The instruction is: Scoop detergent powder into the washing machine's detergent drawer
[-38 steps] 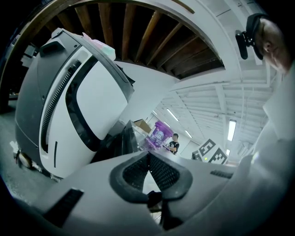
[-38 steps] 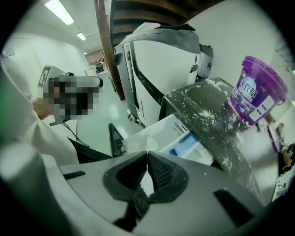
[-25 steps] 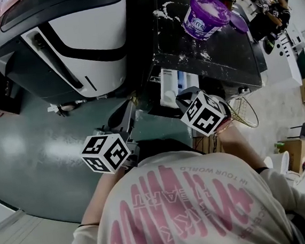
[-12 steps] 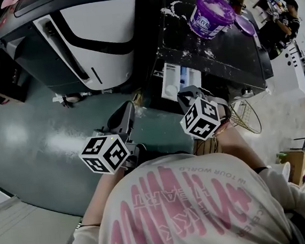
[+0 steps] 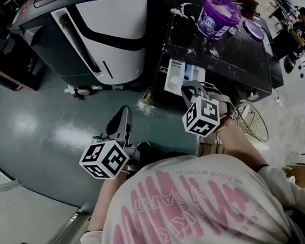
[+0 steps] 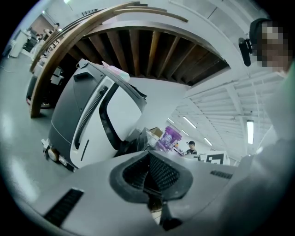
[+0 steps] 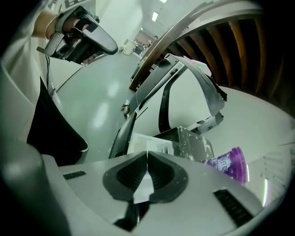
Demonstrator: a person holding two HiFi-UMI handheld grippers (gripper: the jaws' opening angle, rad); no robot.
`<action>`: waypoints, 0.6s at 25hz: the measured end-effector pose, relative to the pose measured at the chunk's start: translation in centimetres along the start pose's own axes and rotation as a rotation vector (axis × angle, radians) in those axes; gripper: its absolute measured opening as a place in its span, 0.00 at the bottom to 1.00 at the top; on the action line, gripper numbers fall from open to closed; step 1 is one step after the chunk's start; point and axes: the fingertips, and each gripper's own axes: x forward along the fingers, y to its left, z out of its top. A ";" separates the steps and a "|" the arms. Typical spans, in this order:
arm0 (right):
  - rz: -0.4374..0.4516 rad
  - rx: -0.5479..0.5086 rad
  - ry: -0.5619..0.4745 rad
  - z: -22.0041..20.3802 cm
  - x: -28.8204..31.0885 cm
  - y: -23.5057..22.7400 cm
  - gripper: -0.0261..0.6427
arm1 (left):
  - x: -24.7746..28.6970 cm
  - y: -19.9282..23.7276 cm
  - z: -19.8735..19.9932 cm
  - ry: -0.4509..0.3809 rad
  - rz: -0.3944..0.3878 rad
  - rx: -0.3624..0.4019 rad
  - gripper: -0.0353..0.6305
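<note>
The right gripper (image 7: 146, 159), its jaws pressed together on nothing, points down near the open white detergent drawer (image 5: 174, 77) of the black, powder-dusted washing machine (image 5: 235, 57), whose top carries a purple plastic detergent tub (image 5: 216, 16), while the left gripper (image 6: 148, 159), likewise closed and empty, hangs over the grey-green floor (image 5: 40, 129).

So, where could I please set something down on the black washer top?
Bare: the stretch of black washer top between the purple plastic tub and its front edge. Crowded: beside the tub, with spilled white powder and purple lid.
</note>
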 end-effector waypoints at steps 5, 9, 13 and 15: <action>-0.047 -0.020 -0.028 0.1 -0.8 -0.1 0.05 | -2.1 -0.8 -0.2 -0.029 0.034 0.015 0.06; -0.091 -0.035 -0.045 0.0 -1.4 -0.6 0.05 | -3.4 -1.3 -0.2 -0.054 0.056 0.029 0.06; -0.121 -0.041 -0.063 -0.1 -2.2 -1.0 0.05 | -4.5 -1.9 -0.1 -0.078 0.072 0.038 0.06; -0.137 -0.048 -0.070 0.0 -2.6 -1.3 0.05 | -4.9 -2.2 -0.1 -0.087 0.077 0.042 0.06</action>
